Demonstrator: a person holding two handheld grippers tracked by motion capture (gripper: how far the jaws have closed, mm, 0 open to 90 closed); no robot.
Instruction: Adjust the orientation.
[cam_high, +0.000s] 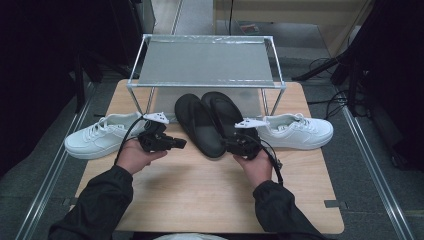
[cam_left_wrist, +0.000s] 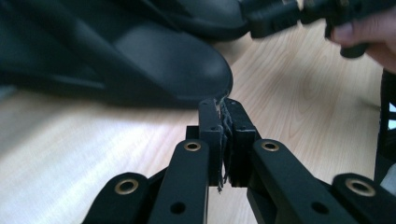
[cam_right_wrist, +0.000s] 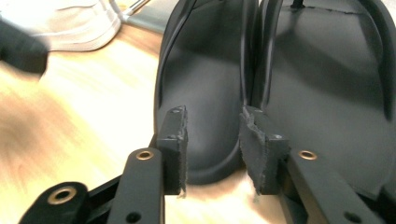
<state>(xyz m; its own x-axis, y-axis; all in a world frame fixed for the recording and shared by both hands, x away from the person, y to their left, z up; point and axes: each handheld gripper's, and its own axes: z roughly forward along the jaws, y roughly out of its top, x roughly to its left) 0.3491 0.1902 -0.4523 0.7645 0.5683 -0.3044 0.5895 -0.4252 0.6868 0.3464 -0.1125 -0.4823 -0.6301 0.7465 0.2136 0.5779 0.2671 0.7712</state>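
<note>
A wooden table (cam_high: 200, 190) is seen bearing a metal rack (cam_high: 205, 62), two white sneakers (cam_high: 100, 137) and a pair of black slippers (cam_high: 207, 120) at centre. The right gripper (cam_right_wrist: 212, 135) is held apart at the slippers' heels; the left gripper (cam_left_wrist: 223, 126) is pressed together, empty, just beside them.

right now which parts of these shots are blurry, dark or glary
High view: sharp on the table, but both side edges fall into near-black. Left gripper view: the black slipper up close is soft and dim, with pale glare across the wood at lower left. Right gripper view: the white sneaker and the dark shape at upper left are smeared.
</note>
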